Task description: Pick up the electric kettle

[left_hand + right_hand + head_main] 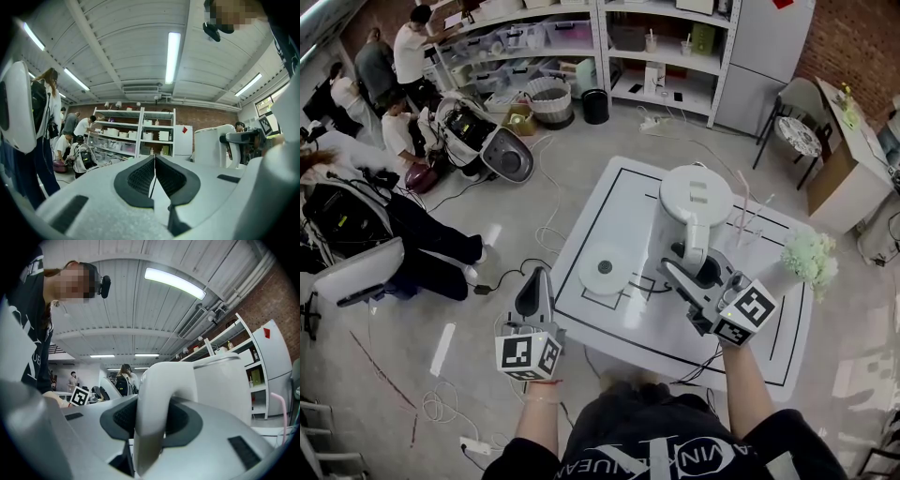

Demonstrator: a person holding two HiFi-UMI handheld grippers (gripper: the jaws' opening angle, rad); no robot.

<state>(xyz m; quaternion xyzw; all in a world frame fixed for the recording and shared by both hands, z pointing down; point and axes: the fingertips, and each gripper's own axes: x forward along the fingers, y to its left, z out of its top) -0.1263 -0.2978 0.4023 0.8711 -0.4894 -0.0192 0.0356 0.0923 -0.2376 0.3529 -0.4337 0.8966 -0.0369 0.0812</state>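
A tall white plastic electric kettle (686, 208) stands upright at the centre of the head view, over the white bench (617, 202) marked with black lines. Its curved handle (157, 394) faces the lower edge of the frame. The right gripper (149, 425) reaches in from the lower right, and its jaws pinch that handle, the dark pads pressing it from both sides. From above it is hard to tell whether the kettle's bottom rests on the bench or hangs just clear of it. Left of the kettle and apart from it, a round white kettle base (605, 267) with a dark centre lies flat on the bench. A pale green bunch of flowers (811, 255) sits near the bench's right edge. The left gripper (536, 284) hovers over the grey floor at the lower left, off the bench's left edge, its jaws pressed together with nothing between them.
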